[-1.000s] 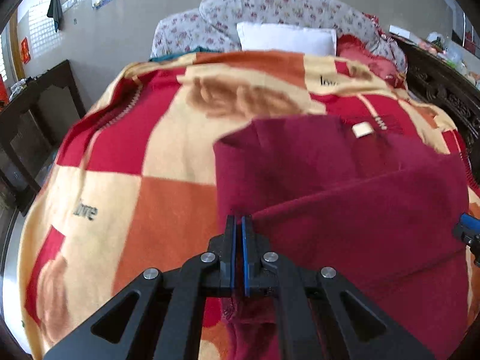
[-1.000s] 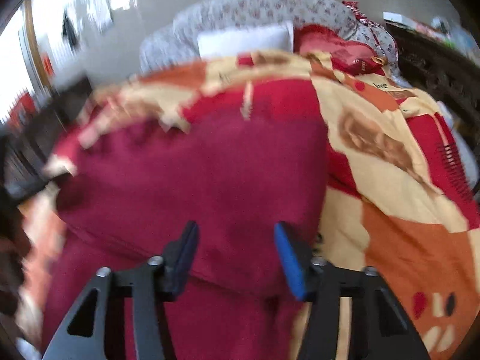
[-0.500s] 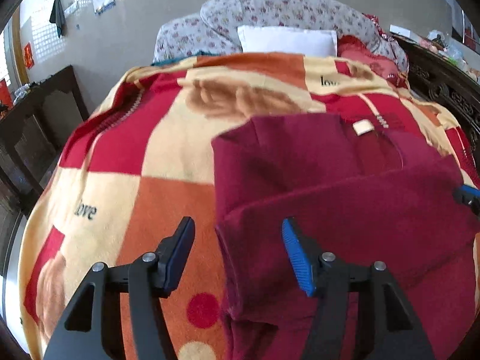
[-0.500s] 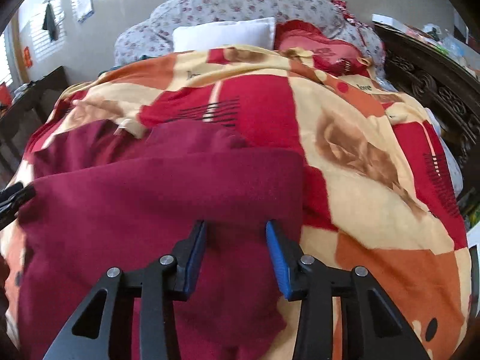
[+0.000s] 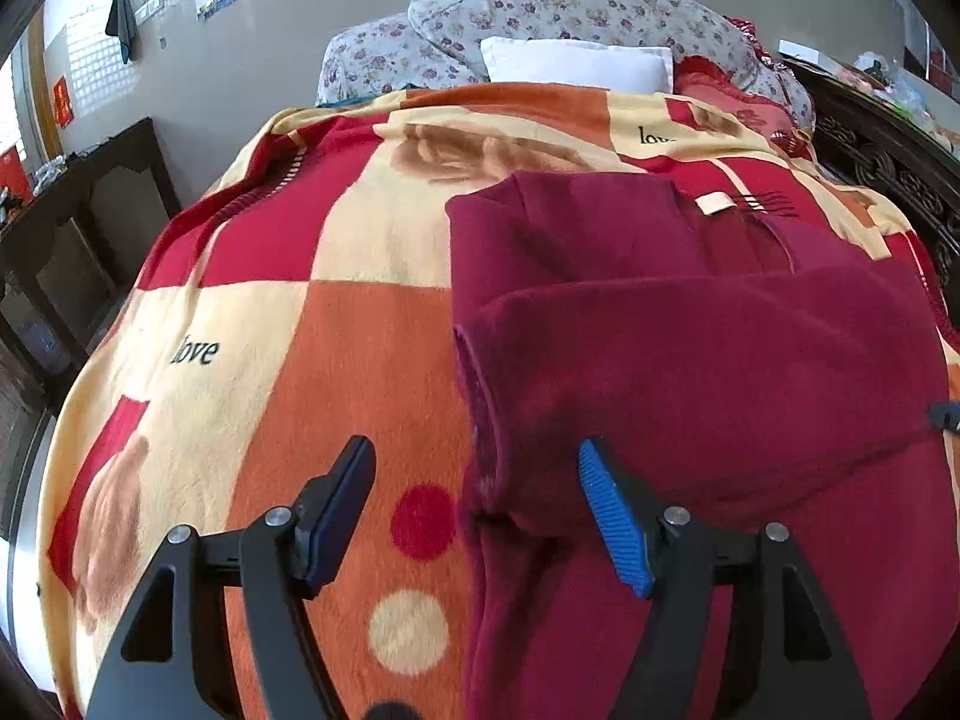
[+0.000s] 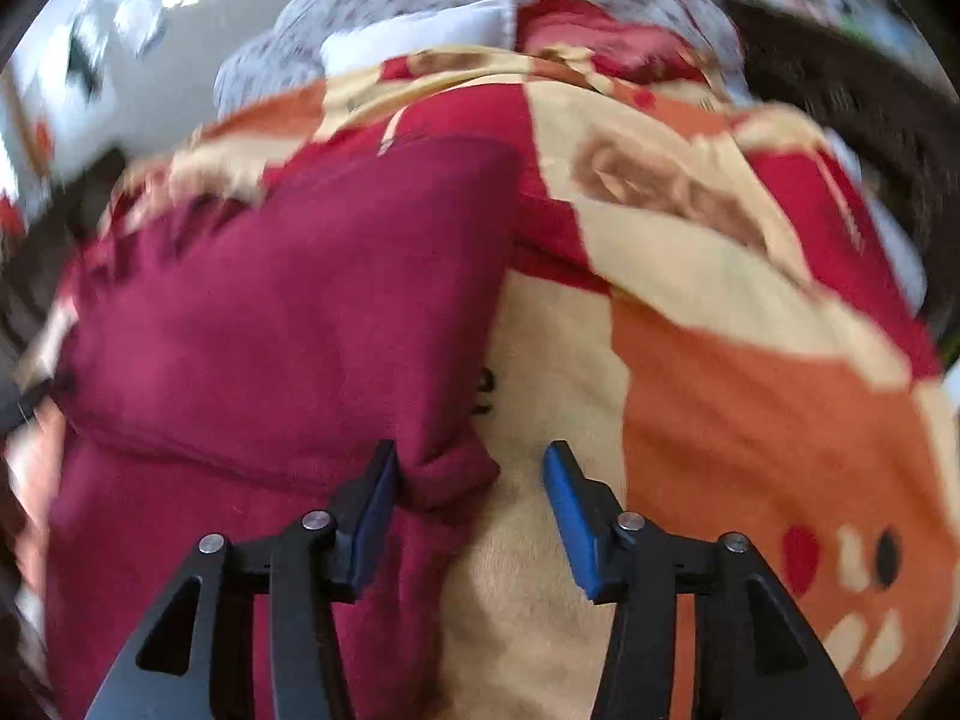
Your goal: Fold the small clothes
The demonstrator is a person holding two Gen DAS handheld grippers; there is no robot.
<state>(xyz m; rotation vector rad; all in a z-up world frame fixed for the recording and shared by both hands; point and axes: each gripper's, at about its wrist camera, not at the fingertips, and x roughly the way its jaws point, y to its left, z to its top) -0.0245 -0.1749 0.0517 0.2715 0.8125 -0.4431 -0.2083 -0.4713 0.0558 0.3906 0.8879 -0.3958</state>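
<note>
Here, a patchwork blanket (image 5: 372, 324) covers the bed.

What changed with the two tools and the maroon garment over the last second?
The left tool was shut on the maroon garment a second ago; it has let go and now stands wide open astride the garment's left edge. The right tool was open throughout and now has the garment's right corner between its fingers. The garment stays folded over on the patterned blanket; the white pillow is unmoved.
</note>
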